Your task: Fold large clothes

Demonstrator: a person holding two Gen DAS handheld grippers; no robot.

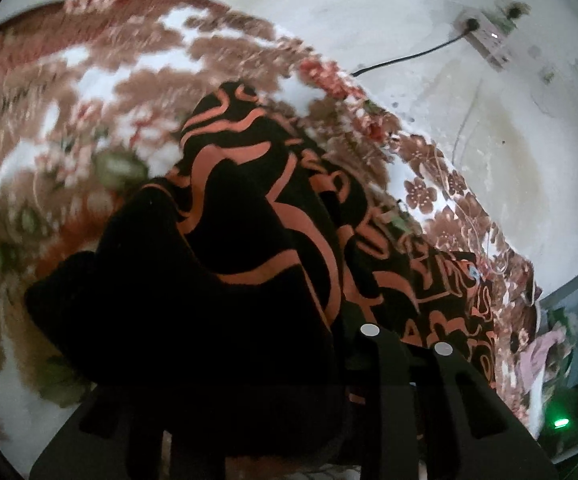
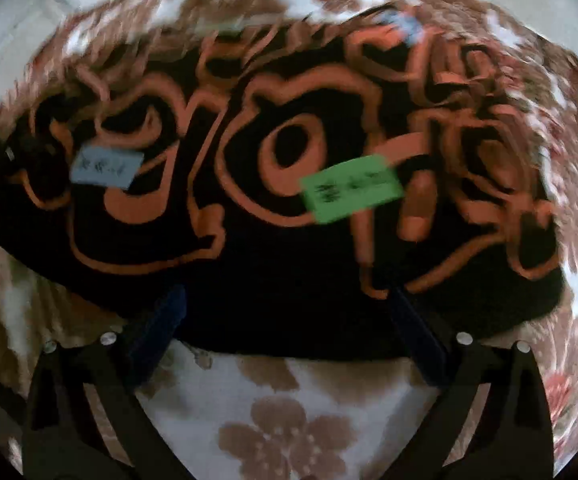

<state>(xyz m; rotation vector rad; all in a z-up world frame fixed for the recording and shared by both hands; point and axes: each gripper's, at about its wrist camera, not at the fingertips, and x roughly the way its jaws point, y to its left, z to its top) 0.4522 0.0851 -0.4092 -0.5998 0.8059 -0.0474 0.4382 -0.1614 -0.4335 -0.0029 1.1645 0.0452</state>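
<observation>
**Black-and-orange garment bunched on the floral bedspread**

Clearly the landmark is the black garment with orange swirls [image 1: 249, 216], which lies on a floral bedspread [image 1: 89, 92] of brown blossoms on white. Seen from the left wrist, the garment rises in a heaped fold and trails away to the right along the bedspread's edge. Its nearest folds drape over the left gripper [image 1: 369, 344], hiding most of the fingers; two black finger bodies with round silver screws stand close together just right of the cloth. Whether cloth is pinched between them I cannot tell.

Beyond the garment, past the bedspread's far edge, is a pale wall or floor surface with a white power strip [image 1: 485, 36] and a black cable [image 1: 409, 56] running from it toward the bedspread. To the lower right of the garment a small green light [image 1: 561, 423] glows.

From the right wrist, the garment [image 2: 289, 260] spreads across the middle of the view, blurred. A green label [image 2: 353, 189] sits on it near the centre and a pale blue label [image 2: 107, 168] lies to the left of that. The right gripper [image 2: 289, 320] stands wide, its blue-padded fingers [image 2: 161, 320] spread at the garment's near hem, with cloth lying between the tips and bare bedspread below.
</observation>
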